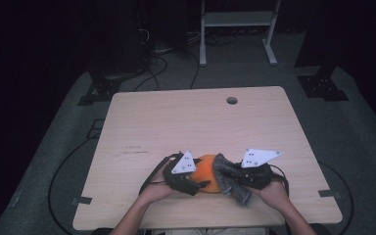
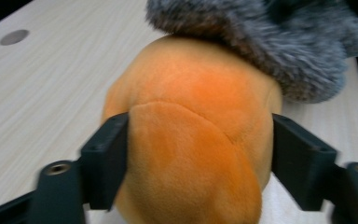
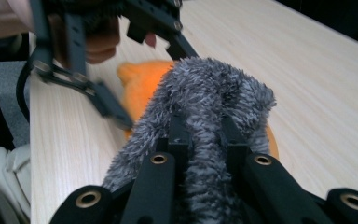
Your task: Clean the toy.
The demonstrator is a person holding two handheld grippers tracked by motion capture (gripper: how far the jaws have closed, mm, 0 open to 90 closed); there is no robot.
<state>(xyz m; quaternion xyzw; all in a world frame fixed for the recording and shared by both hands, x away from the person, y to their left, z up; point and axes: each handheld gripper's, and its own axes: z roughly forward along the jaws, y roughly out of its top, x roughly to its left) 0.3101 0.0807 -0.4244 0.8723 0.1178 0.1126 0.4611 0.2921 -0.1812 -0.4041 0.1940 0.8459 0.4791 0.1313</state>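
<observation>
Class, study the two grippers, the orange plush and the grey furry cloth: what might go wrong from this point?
1. The left gripper brackets the orange plush loosely, so the soft toy might slip free.
2. The right gripper pinches only a fold of the grey furry cloth; pulling may slide it off.
3. Both work near the table front edge, so a dropped item may fall.

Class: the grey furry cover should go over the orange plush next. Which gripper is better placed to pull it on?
Right: the right gripper already pinches the grey furry cover beside the orange plush.
</observation>
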